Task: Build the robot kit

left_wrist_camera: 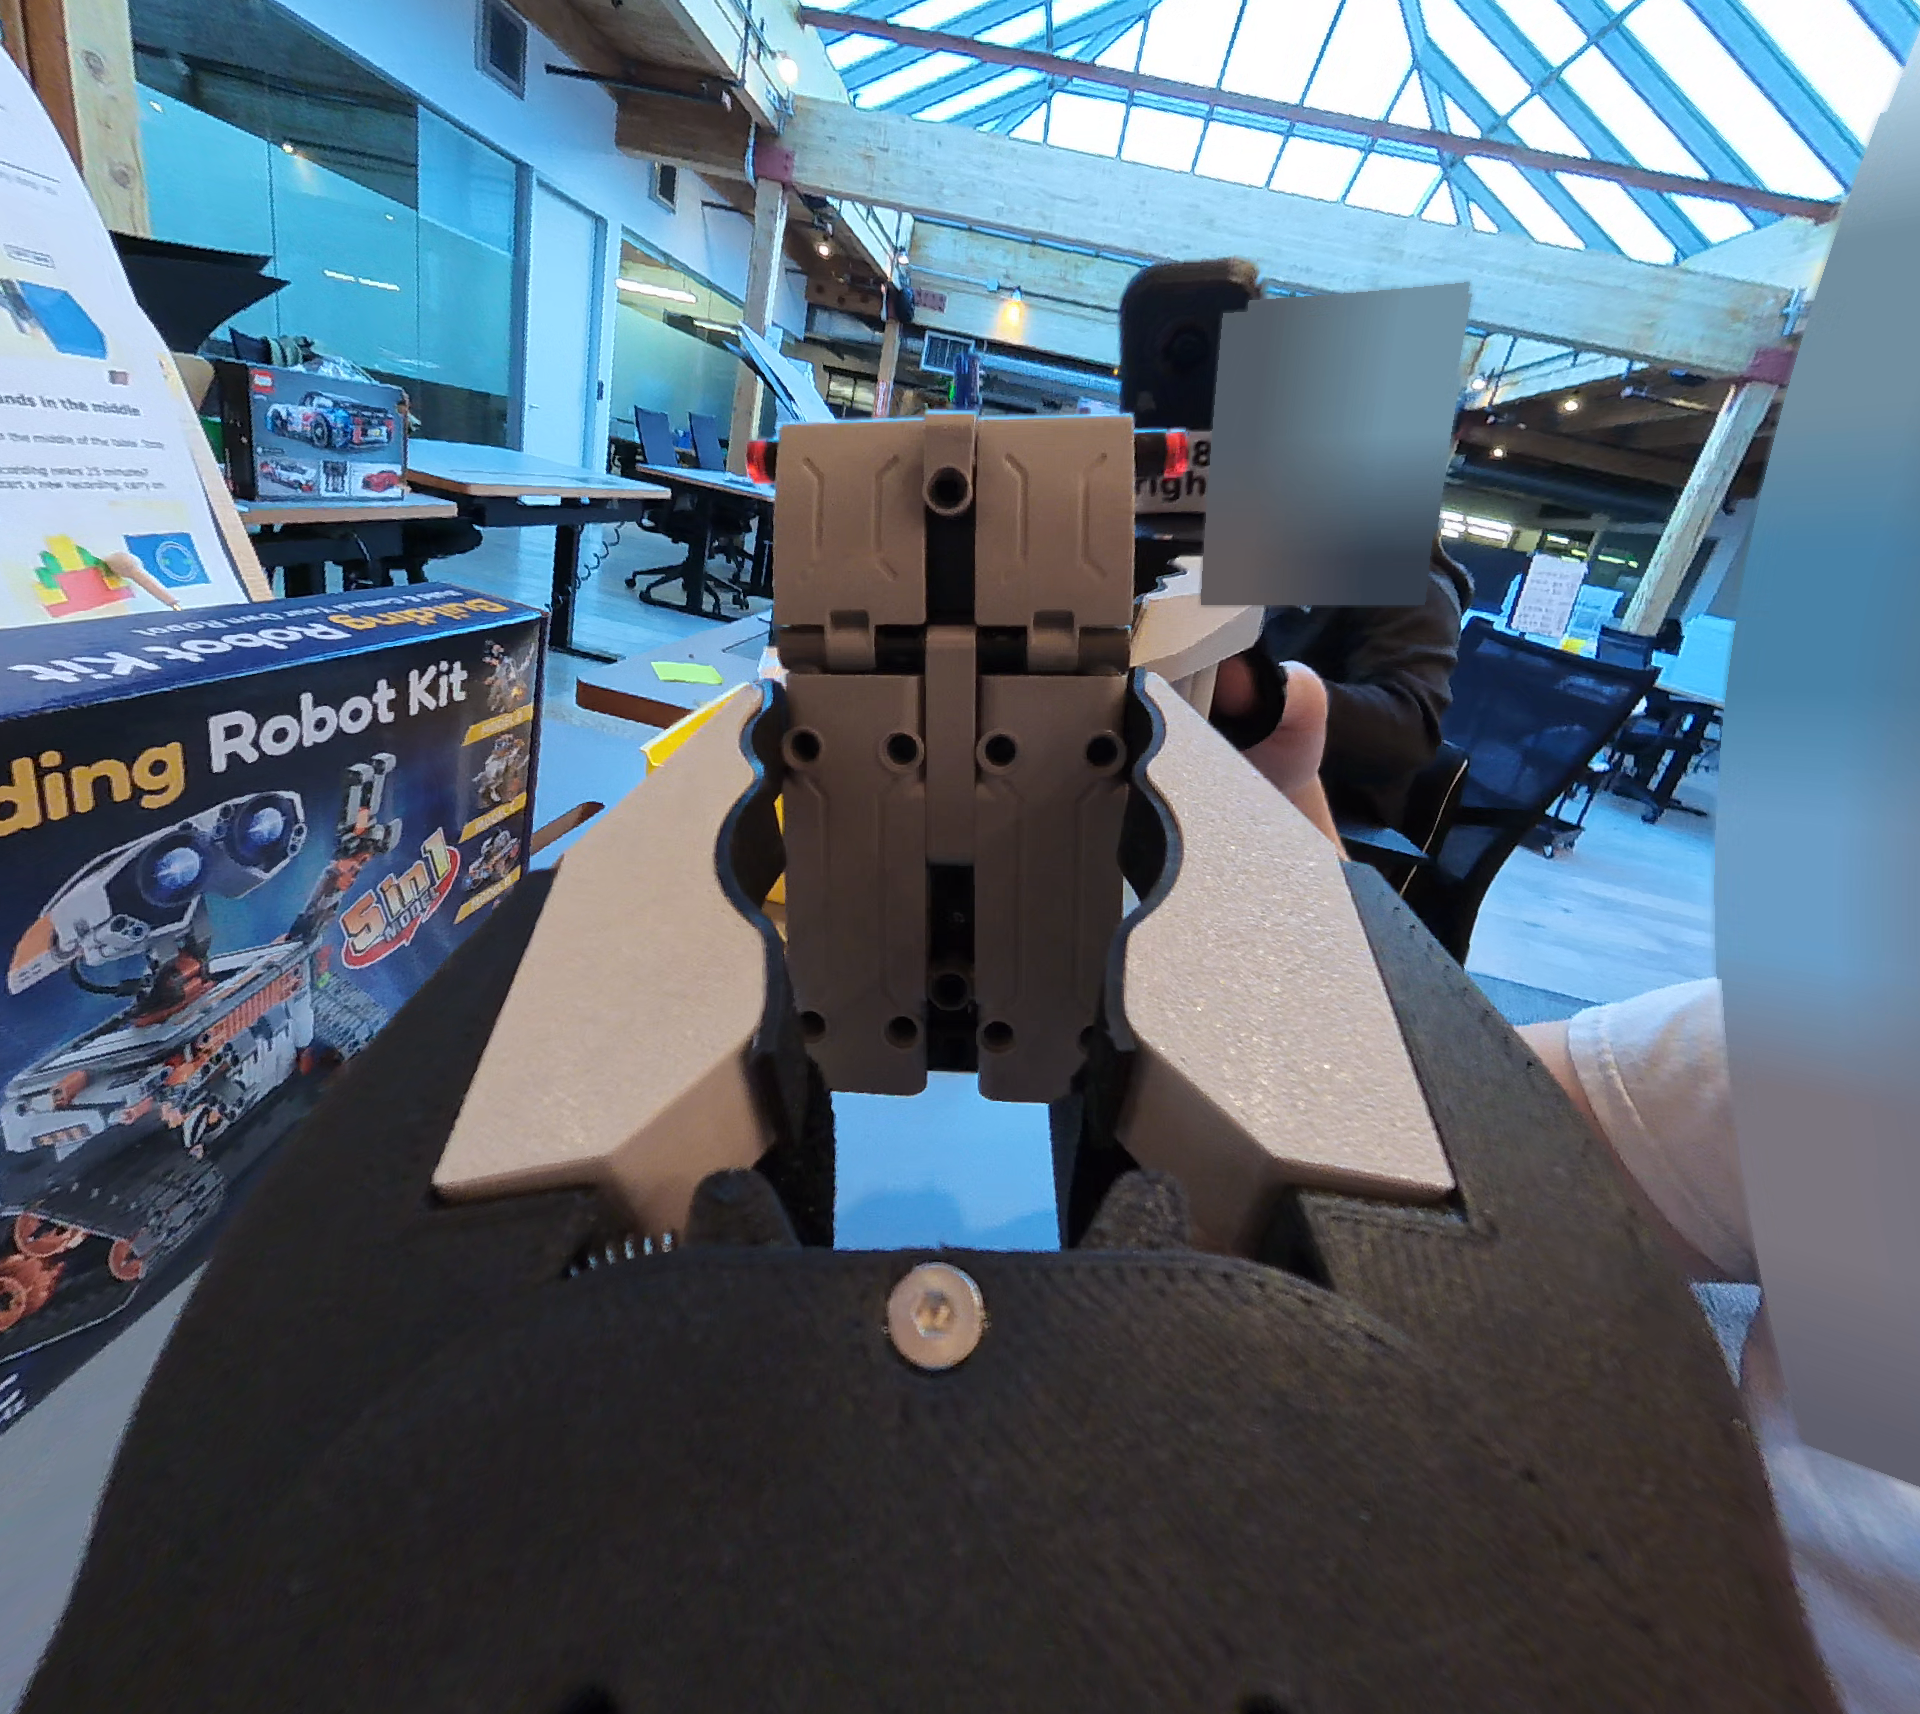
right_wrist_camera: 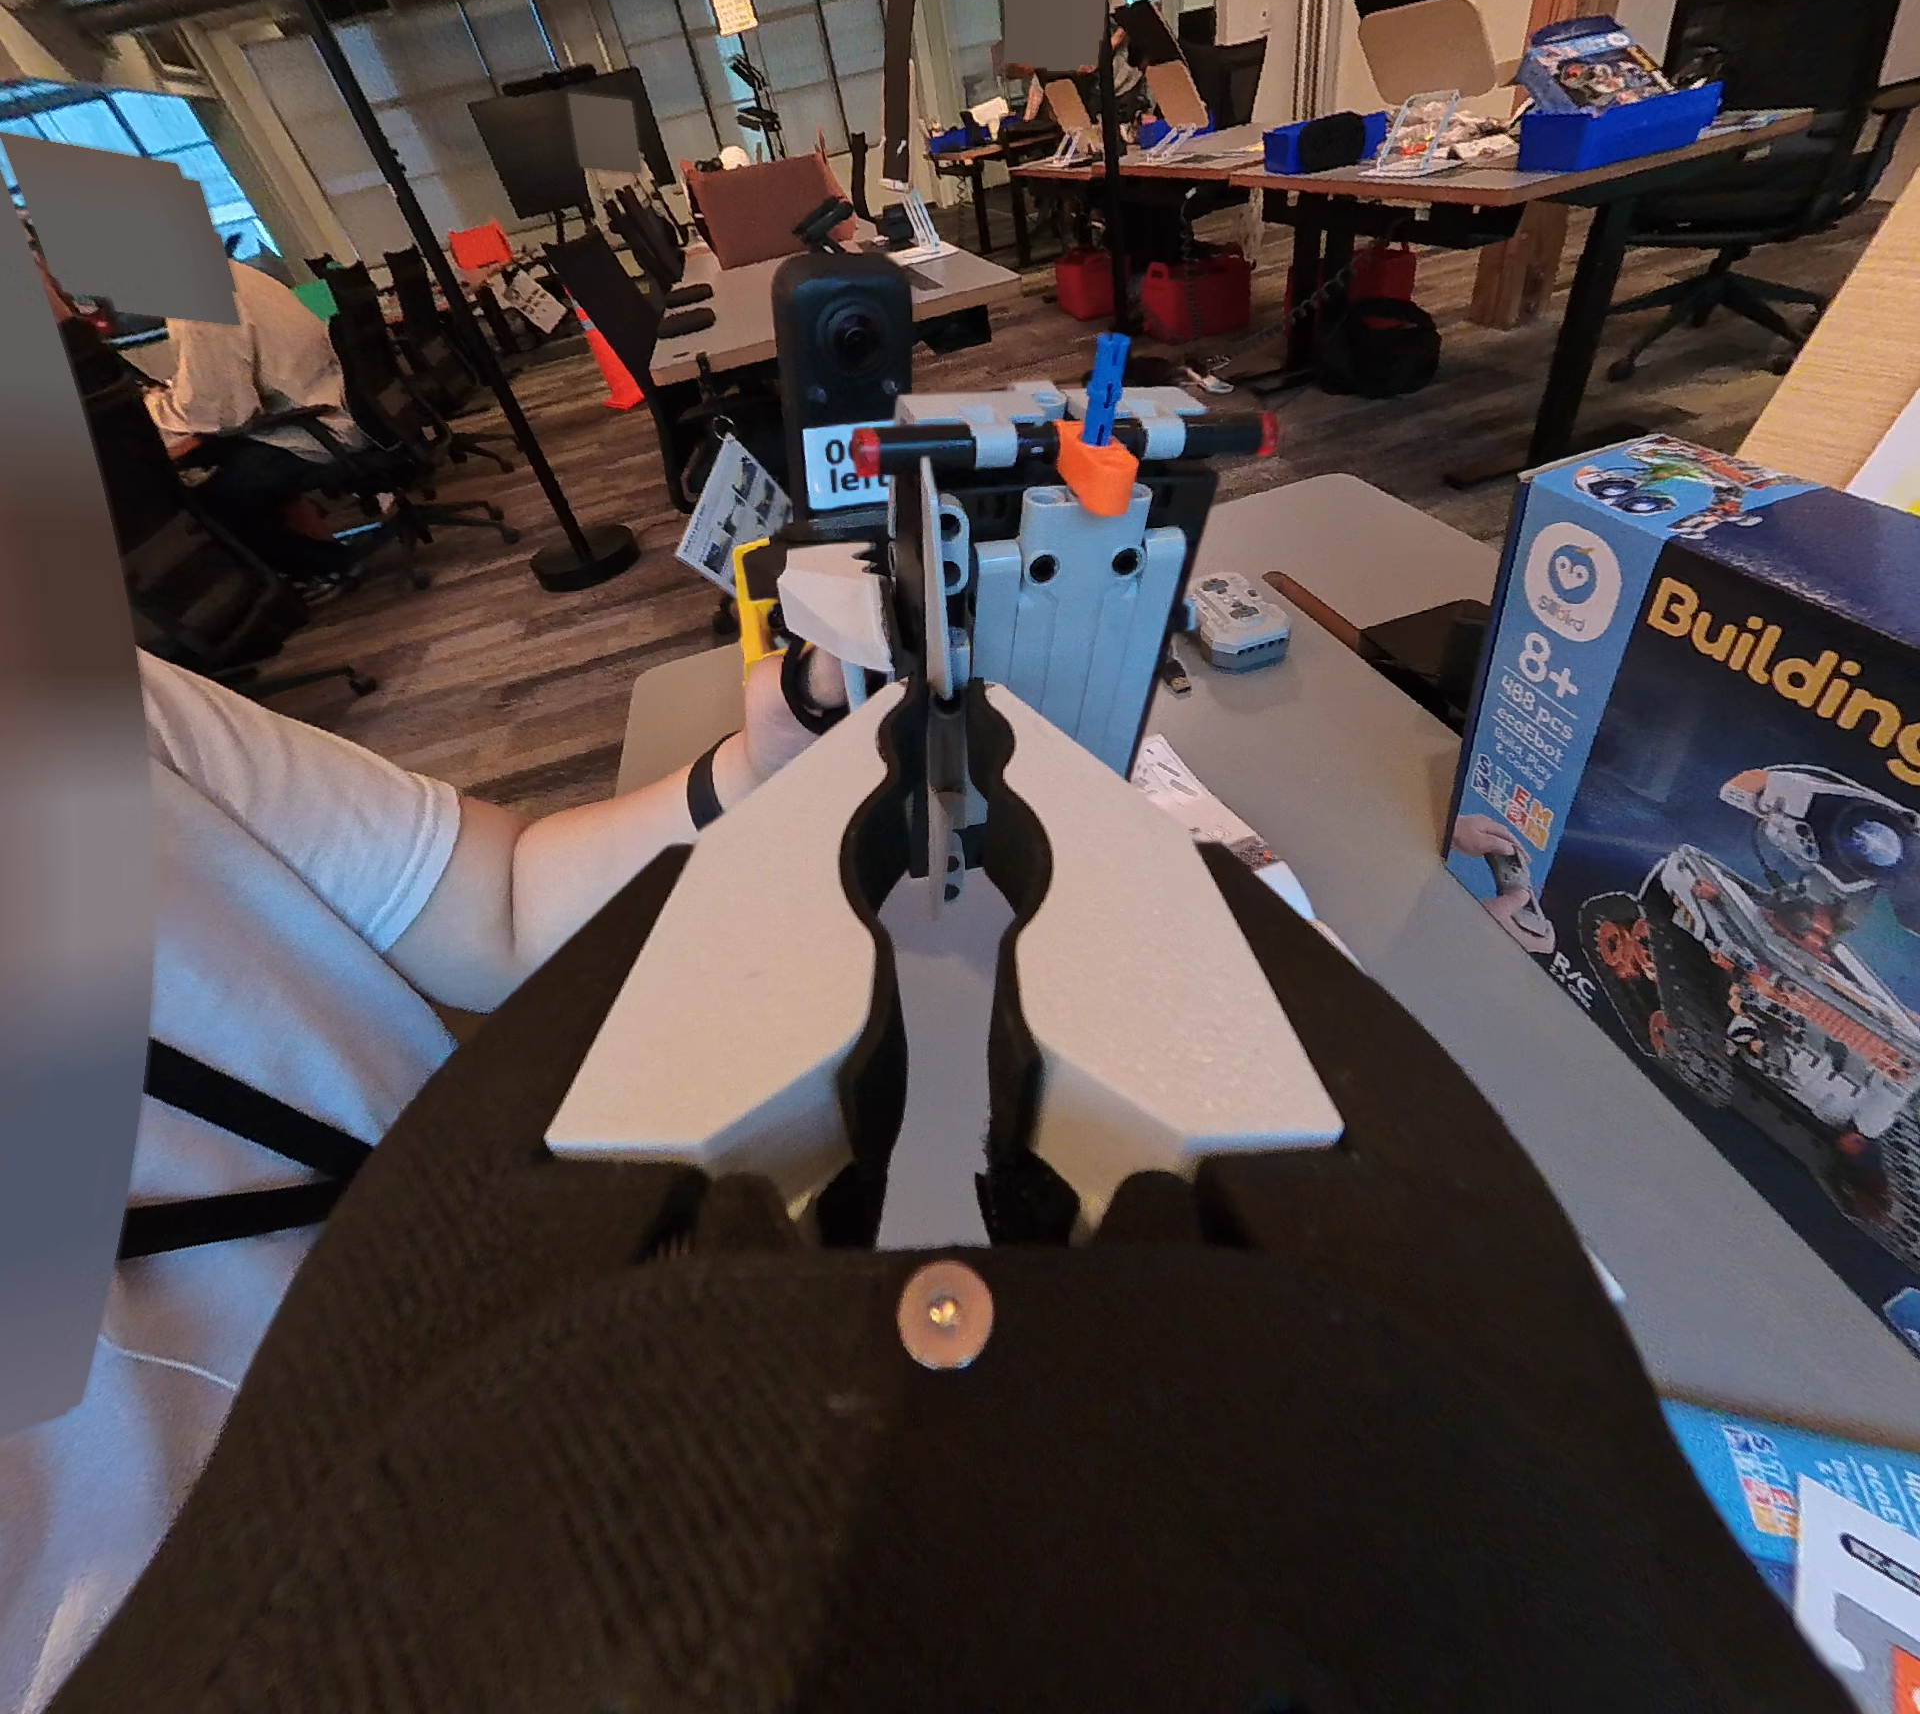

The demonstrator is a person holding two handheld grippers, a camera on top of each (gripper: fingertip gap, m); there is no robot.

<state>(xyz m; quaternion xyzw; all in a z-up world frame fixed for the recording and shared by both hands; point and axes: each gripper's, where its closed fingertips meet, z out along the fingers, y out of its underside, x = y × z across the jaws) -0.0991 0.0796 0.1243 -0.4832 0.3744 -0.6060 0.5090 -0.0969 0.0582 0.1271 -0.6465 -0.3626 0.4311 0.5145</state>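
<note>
My left gripper [left_wrist_camera: 951, 719] is shut on a grey brick-built assembly [left_wrist_camera: 951, 885] of ribbed panels with pin holes, and holds it upright in the air. A black axle with red ends [left_wrist_camera: 1158, 451] crosses behind its top. In the right wrist view the assembly [right_wrist_camera: 1081, 625] carries that axle [right_wrist_camera: 1039, 443], an orange connector [right_wrist_camera: 1096, 469] and a blue pin [right_wrist_camera: 1107, 376]. My right gripper [right_wrist_camera: 943, 714] is shut on a thin grey side panel [right_wrist_camera: 940, 615] of the assembly, seen edge-on. The left gripper's white finger [right_wrist_camera: 831, 615] shows beyond it. The right gripper's camera [left_wrist_camera: 1174, 355] shows behind the assembly.
A dark blue robot kit box [left_wrist_camera: 260, 833] stands at the left of the left wrist view and shows at the right in the right wrist view [right_wrist_camera: 1714, 781]. A printed sheet [left_wrist_camera: 62, 417] leans behind it. A grey control unit [right_wrist_camera: 1236, 625] and a booklet [right_wrist_camera: 1184, 791] lie on the grey table [right_wrist_camera: 1351, 833]. A person's arm [right_wrist_camera: 520, 885] is at left. Only a small space, under 4 cm, lies between the two pairs of fingers.
</note>
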